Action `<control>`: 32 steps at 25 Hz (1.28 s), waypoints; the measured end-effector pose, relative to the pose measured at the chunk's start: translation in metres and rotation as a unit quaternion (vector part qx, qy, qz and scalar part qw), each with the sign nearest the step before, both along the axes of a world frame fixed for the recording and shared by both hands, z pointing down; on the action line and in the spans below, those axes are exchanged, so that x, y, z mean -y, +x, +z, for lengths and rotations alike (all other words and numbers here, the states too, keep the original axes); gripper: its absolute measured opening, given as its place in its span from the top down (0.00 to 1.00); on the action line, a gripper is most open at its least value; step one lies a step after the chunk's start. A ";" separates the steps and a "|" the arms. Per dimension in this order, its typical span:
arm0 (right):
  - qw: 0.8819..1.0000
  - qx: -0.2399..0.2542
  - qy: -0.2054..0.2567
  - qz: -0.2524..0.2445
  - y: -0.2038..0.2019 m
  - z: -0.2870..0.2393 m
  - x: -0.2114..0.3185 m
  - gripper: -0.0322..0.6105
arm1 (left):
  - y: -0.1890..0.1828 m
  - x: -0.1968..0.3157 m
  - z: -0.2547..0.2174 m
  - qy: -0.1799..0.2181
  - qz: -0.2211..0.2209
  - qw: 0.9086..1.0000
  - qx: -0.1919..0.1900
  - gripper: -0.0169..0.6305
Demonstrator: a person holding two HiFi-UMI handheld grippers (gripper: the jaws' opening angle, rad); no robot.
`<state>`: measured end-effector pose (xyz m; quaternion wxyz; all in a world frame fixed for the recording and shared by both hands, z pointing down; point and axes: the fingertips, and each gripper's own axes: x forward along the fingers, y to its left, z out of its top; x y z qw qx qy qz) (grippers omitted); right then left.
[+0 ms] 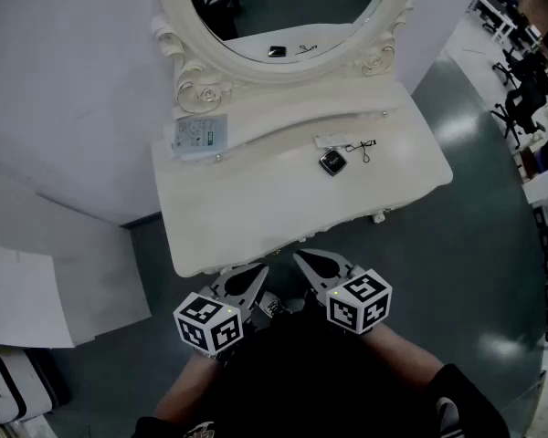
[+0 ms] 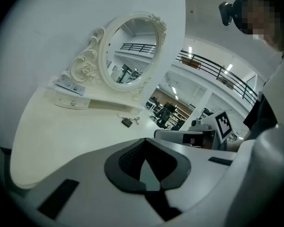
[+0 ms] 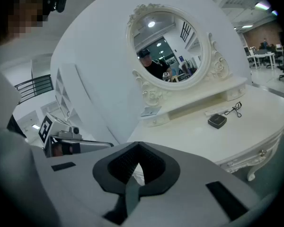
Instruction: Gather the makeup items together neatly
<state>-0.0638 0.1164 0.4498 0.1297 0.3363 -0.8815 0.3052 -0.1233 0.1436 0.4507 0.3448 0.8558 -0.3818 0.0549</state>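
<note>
I hold left gripper [image 1: 256, 273] and right gripper [image 1: 312, 265] off the counter's [image 1: 247, 210] near edge, fingers pressed together, empty | front half bare | compact [image 1: 332, 161] right-rear, eyelash curler [image 1: 361, 147] just beside, lengthwise along back ledge [image 1: 292, 117]

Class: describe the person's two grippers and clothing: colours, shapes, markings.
The left gripper and right gripper match: pale grey bodies, tapering black-lined jaws, each bearing a white cube with black square markers. The person wears a black top; the forearms are unsleeved.

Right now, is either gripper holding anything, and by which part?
Nothing is held. The left gripper and right gripper are both shut, empty; the black compact lies on the dressing table.
</note>
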 end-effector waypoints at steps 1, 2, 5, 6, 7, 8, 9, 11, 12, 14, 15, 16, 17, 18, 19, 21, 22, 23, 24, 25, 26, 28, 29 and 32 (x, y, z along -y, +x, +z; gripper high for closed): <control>1.000 0.000 0.000 0.000 0.000 0.000 0.001 0.90 | 0.000 0.000 0.000 0.001 0.001 1.000 0.000 0.96; 1.000 0.001 0.000 0.000 -0.001 0.001 0.001 0.90 | 0.000 0.001 0.000 0.002 0.001 1.000 0.000 0.96; 1.000 0.000 0.000 -0.001 -0.003 0.000 0.002 0.90 | -0.002 0.002 -0.002 0.005 0.001 1.000 0.000 0.96; 1.000 0.000 0.001 -0.002 -0.004 0.000 0.003 0.90 | -0.003 0.002 -0.002 0.005 0.000 1.000 0.000 0.96; 1.000 -0.001 0.002 -0.004 -0.005 0.000 0.003 0.90 | -0.004 0.002 -0.002 0.006 -0.002 1.000 0.000 0.96; 1.000 -0.001 0.003 -0.005 -0.006 0.000 0.003 0.90 | -0.005 0.002 -0.002 0.006 -0.003 1.000 0.000 0.96; 1.000 -0.001 0.003 -0.006 -0.007 0.000 0.003 0.90 | -0.005 0.002 -0.001 0.005 -0.004 1.000 0.000 0.96; 1.000 0.002 0.003 -0.005 -0.006 0.000 0.003 0.90 | -0.006 0.002 -0.001 0.005 -0.005 1.000 -0.001 0.96; 1.000 0.004 0.002 -0.004 -0.006 0.000 0.004 0.90 | -0.006 0.002 -0.001 0.004 -0.006 1.000 -0.001 0.96; 1.000 0.007 0.002 0.000 -0.006 -0.002 0.005 0.90 | -0.007 0.002 -0.001 0.004 -0.006 1.000 -0.002 0.96; 1.000 0.007 0.003 0.002 -0.006 -0.002 0.006 0.90 | -0.008 0.002 -0.001 0.004 -0.007 1.000 -0.002 0.96; 1.000 0.007 0.003 0.003 -0.005 -0.002 0.006 0.90 | -0.008 0.002 -0.001 0.004 -0.007 1.000 -0.002 0.96; 1.000 0.006 0.005 0.004 -0.005 -0.002 0.006 0.90 | -0.008 0.002 -0.001 0.004 -0.007 1.000 -0.002 0.96; 1.000 0.005 0.006 0.005 -0.004 -0.002 0.006 0.90 | -0.008 0.001 0.000 0.004 -0.008 1.000 -0.001 0.96; 1.000 0.004 0.007 0.005 -0.004 -0.003 0.006 0.90 | -0.007 0.001 0.000 0.003 -0.008 1.000 0.001 0.96; 1.000 0.002 0.010 0.006 -0.002 -0.004 0.005 0.90 | -0.006 0.000 0.002 0.003 -0.008 1.000 0.003 0.96; 1.000 0.001 0.012 0.008 -0.001 -0.004 0.005 0.90 | -0.006 0.000 0.002 0.004 -0.008 1.000 0.002 0.96; 1.000 0.000 0.013 0.010 0.001 -0.004 0.004 0.90 | -0.005 -0.001 0.002 0.004 -0.007 1.000 0.001 0.96; 1.000 -0.001 0.015 0.013 0.002 -0.004 0.004 0.90 | -0.004 -0.001 0.002 0.005 -0.006 1.000 0.000 0.96; 1.000 -0.001 0.016 0.016 0.005 -0.004 0.004 0.90 | -0.002 -0.002 0.002 0.006 -0.004 1.000 0.000 0.96; 1.000 -0.001 0.018 0.020 0.007 -0.005 0.004 0.90 | -0.001 -0.002 0.001 0.008 -0.003 1.000 0.000 0.96; 0.999 -0.001 0.019 0.027 0.014 -0.006 0.006 0.90 | 0.002 -0.002 -0.001 0.009 0.000 1.000 0.000 0.96; 0.999 -0.001 0.020 0.031 0.018 -0.006 0.008 0.90 | 0.004 -0.002 -0.001 0.010 0.000 1.000 0.000 0.96; 0.999 -0.003 0.023 0.037 0.028 -0.008 0.015 0.90 | 0.009 0.001 -0.002 0.010 -0.002 1.000 0.004 0.96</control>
